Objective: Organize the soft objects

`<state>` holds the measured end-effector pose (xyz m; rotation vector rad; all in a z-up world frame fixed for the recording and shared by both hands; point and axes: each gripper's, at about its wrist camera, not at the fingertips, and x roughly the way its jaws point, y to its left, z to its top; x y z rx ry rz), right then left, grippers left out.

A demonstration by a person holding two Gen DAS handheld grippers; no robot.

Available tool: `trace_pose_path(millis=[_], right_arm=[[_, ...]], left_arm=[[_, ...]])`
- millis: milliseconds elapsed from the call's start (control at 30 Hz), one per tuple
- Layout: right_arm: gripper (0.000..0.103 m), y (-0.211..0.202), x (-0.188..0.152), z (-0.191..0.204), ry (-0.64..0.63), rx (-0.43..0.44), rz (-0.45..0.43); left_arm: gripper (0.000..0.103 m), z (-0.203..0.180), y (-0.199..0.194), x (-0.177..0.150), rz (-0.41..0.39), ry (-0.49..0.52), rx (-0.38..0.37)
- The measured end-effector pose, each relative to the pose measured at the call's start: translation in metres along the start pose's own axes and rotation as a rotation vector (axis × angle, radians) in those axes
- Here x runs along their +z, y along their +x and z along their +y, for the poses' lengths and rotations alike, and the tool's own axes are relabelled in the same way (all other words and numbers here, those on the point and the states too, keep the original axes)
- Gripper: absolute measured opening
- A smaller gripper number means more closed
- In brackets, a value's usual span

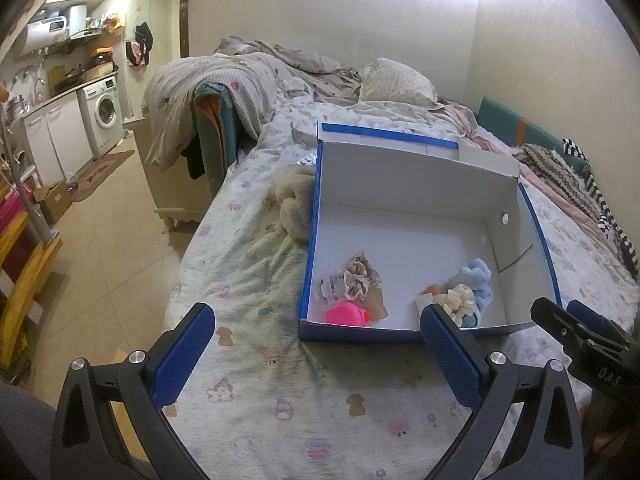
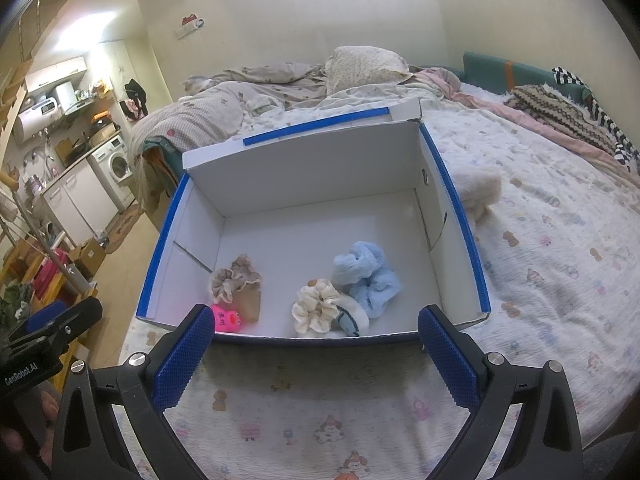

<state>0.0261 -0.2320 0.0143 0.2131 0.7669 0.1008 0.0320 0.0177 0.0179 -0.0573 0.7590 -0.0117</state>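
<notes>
Left gripper [image 1: 316,354]: I see its jaws spread wide, holding nothing, above the bedsheet [image 1: 256,264].
Right gripper [image 2: 316,354]: I see it wide open too, empty, just short of the box's near wall.
Box [image 2: 304,168]: blue outside, white inside, lid up; straight ahead of the right gripper, ahead and right of the left.
Pink toy [image 2: 227,319]: in the box, just past the right gripper's left finger.
Beige scrunchie [image 2: 232,282]: beyond the toy.
Cream scrunchie [image 2: 316,306]: near wall, centred between the right fingers.
Blue cloth [image 2: 366,276]: touching the cream scrunchie, far side.
Fleece [image 1: 294,206]: outside the box, against its left wall, ahead of the left gripper.
</notes>
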Motion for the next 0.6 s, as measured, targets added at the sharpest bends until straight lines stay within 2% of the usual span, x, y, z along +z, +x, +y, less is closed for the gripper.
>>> trace_pose_path(millis=[600], right_arm=[[0.103,0.0003,0.0008,-0.0045,-0.003,-0.001,-0.002]], left_arm=[[0.103,-0.0001,0.0022,0.0007,0.0,0.001,0.005]])
